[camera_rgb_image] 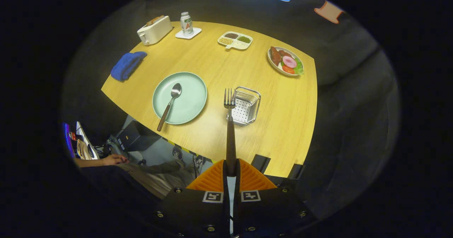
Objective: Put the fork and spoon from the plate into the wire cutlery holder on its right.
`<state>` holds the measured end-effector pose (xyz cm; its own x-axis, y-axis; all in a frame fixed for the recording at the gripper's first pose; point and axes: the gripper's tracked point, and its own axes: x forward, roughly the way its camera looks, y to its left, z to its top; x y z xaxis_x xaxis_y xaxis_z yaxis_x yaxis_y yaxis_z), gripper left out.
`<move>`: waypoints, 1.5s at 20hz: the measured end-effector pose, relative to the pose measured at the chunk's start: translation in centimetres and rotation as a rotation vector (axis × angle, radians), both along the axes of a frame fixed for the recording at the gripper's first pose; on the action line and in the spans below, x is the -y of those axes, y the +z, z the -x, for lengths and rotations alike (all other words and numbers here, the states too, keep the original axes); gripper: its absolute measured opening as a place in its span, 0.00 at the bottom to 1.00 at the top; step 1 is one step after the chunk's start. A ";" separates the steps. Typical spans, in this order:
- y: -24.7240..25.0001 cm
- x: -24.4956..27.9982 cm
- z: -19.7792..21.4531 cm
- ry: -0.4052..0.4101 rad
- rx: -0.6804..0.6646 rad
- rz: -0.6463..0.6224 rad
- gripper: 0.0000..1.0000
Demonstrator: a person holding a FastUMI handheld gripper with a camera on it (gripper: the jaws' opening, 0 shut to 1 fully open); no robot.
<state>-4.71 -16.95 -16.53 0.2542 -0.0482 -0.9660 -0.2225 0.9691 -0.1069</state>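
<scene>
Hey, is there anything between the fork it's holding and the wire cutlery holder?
Nothing visible stands in the way. The hand-held gripper is shut on the fork by its handle, tines pointing ahead, raised above the table. The wire cutlery holder sits just beyond the tines. The spoon lies off to the side on the plate.

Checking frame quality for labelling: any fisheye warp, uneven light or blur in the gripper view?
Gripper view: strong fisheye, the table edges bow outward. Light pools on the tabletop and falls off fast toward the dark surround. Fork, clamped by its handle in the gripper, is sharp, as are the spoon on the plate and the wire cutlery holder. No harsh glare; soft shadows only.
</scene>
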 end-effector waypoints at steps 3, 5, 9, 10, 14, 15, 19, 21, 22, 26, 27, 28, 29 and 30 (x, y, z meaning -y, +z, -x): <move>-1.0 0.7 -0.7 -0.052 -0.059 -0.038 0.04; -2.0 1.0 -1.3 -0.065 -0.094 -0.049 0.04; -4.0 1.5 -2.8 -0.080 -0.158 -0.036 0.04; -4.4 1.4 -3.2 -0.087 -0.169 -0.039 0.04; -6.0 2.0 -4.7 -0.072 -0.205 0.014 0.04; -6.3 1.9 -5.2 -0.075 -0.213 0.012 0.04; -7.1 1.6 -6.1 -0.092 -0.240 0.003 0.04; -7.1 1.1 -6.3 -0.111 -0.247 -0.031 0.04; -7.1 0.8 -6.6 -0.127 -0.241 -0.051 0.08; -5.5 1.9 -7.4 -0.159 -0.170 -0.050 0.14; -4.4 2.2 -7.7 -0.164 -0.144 -0.045 0.18; -4.0 2.5 -7.6 -0.174 -0.114 -0.035 0.22; -3.4 2.5 -7.6 -0.178 -0.081 -0.049 0.23; -2.4 2.0 -7.7 -0.181 -0.052 -0.063 0.29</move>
<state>2.95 -18.91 -18.95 0.1966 -0.0279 -0.9801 -0.0476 0.9981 -0.0380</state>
